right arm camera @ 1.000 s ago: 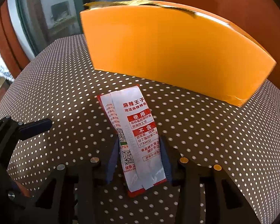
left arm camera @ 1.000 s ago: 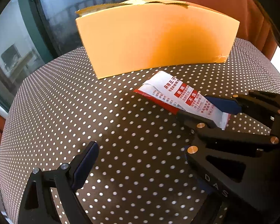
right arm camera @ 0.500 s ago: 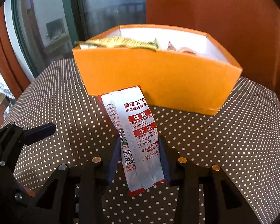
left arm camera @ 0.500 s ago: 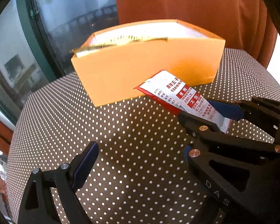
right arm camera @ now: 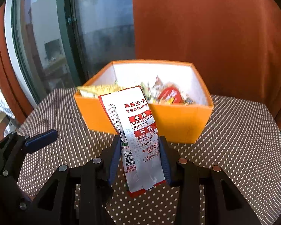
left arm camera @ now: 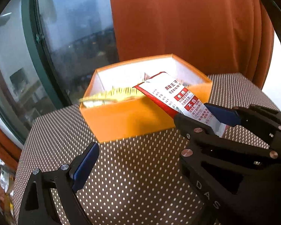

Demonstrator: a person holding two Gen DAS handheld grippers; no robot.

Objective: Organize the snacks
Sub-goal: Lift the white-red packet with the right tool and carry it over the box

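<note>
My right gripper [right arm camera: 139, 161] is shut on a red and white snack packet [right arm camera: 135, 129] and holds it raised in front of an orange box [right arm camera: 178, 125]. The box has a white inside and holds several snack packets, among them a yellow one [right arm camera: 99, 90] and a red one [right arm camera: 169, 95]. In the left wrist view the right gripper [left arm camera: 206, 116] holds the packet [left arm camera: 170, 95] with its top end over the front rim of the box [left arm camera: 125, 120]. My left gripper shows one blue-padded finger [left arm camera: 85, 166], open and empty above the table.
The box stands on a brown tablecloth with white dots [right arm camera: 243, 150]. An orange curtain [right arm camera: 215, 28] hangs behind the box. A dark-framed window [right arm camera: 69, 28] is at the back left. The table's edge falls away on the left [left arm camera: 22, 150].
My right gripper has lifted the packet off the tablecloth and up toward the box. Both views rose, so the inside of the box now shows.
</note>
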